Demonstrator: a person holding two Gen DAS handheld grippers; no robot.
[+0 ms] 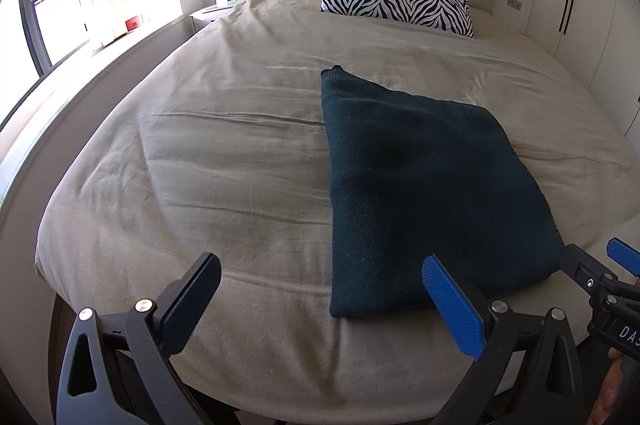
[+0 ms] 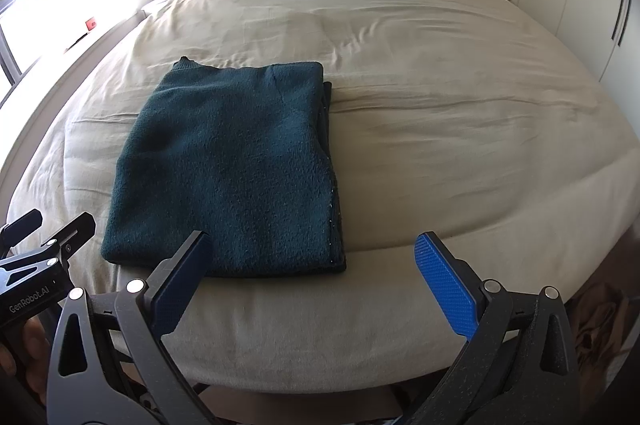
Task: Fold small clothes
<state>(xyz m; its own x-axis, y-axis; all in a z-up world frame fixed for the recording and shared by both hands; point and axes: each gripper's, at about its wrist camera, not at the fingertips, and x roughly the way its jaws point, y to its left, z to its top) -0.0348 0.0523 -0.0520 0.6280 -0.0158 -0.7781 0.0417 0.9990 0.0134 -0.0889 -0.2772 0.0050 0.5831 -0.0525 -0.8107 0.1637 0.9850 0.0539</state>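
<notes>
Left wrist view: left gripper (image 1: 320,299) fingers spread wide, folded sweater (image 1: 420,193) on the bed (image 1: 200,165) just ahead; right gripper (image 2: 316,275) likewise spread wide, holding nothing.

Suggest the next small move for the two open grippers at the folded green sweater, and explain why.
Probably bring both grippers forward to the near edge of the sweater and grasp its two near corners. The left gripper and right gripper both stand open and empty, and the sweater lies as a long rectangle on the bed, so one more fold seems due.
</notes>
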